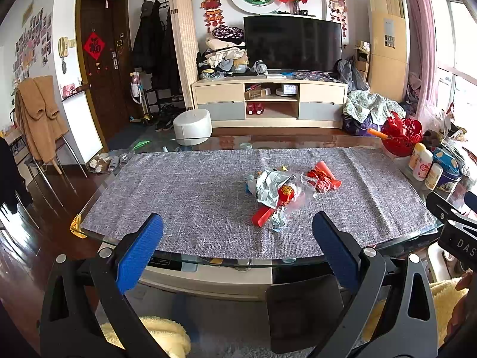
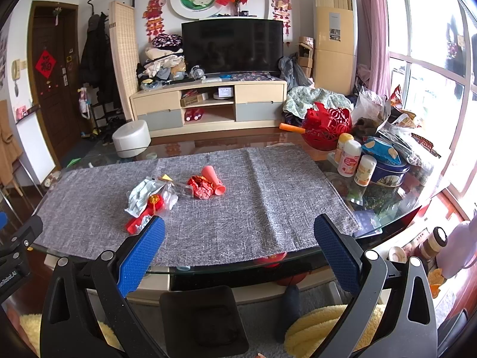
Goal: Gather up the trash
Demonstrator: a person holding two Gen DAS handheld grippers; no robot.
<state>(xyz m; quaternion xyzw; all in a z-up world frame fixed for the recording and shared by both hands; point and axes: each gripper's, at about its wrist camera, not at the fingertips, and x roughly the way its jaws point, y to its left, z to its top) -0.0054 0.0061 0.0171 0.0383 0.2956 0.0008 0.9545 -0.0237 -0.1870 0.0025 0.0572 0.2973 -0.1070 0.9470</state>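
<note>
Left gripper (image 1: 238, 238): fingers spread, empty.
Right gripper (image 2: 240, 240): likewise spread — empty.
Trash pile (image 1: 286, 192): mid-mat (image 1: 193, 194), beyond both.
Risk: the seemingly thin plastic may slip out — scattering scraps.

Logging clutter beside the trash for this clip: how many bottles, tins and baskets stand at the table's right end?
White bottles: 3
Blue tin: 1
Red basket: 1
Total: 5

Bright daylight from the blown-out window (image 2: 429, 68) at right; sharp focus, strong fisheye bending, dark corners.
</note>
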